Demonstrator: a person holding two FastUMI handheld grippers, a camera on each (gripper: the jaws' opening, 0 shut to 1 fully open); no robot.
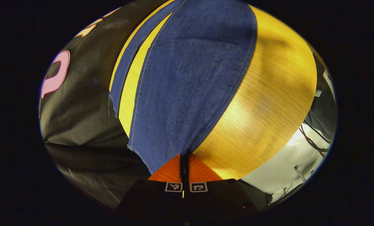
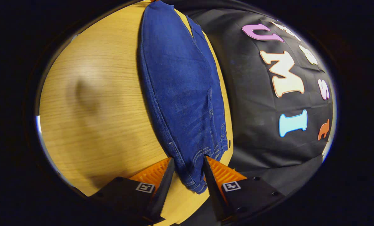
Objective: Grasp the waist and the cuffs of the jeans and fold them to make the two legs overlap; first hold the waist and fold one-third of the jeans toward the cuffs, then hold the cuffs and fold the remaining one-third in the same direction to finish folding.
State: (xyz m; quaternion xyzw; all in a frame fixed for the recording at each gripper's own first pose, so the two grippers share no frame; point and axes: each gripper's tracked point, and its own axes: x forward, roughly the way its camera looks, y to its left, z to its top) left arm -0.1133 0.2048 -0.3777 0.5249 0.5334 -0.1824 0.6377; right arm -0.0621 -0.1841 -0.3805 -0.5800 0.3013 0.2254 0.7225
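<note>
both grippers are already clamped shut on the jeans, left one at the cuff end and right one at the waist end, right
Not quite. The left gripper is shut on the cuff end of the jeans, but the right gripper is open: in the right gripper view its fingers stand apart on either side of the waist end, not yet pressing it.

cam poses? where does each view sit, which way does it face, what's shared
Left gripper view: rides the left gripper at the cuff end, facing along the jeans on the wooden table; its fingers closed on the hem.
Right gripper view: rides the right gripper at the waist end, fingers open on either side of the waistband.
Shared: the jeans, the table, the booth wall.
</note>
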